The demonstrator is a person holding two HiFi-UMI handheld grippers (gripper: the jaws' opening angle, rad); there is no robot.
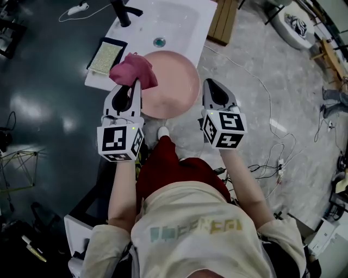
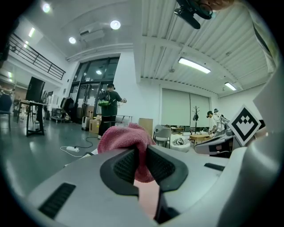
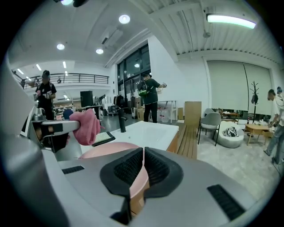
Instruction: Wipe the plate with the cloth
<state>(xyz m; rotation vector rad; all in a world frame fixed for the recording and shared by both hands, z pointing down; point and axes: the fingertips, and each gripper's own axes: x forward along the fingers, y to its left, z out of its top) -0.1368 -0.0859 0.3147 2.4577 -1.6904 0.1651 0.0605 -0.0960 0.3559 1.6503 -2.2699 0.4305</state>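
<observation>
Left tongs point(image 2: 141, 165) pinch cloth point(image 2: 124, 137), right tongs point(image 3: 143, 169) plate point(image 3: 104, 150).

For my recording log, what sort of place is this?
Likely an open lab or showroom hall, not a home kitchen: freestanding white washbasin, tall glass entrance doors, railed upper balcony.

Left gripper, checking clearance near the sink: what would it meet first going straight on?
The left gripper, shut on the cloth, likely heads for the black tap; depth is unclear.
</observation>
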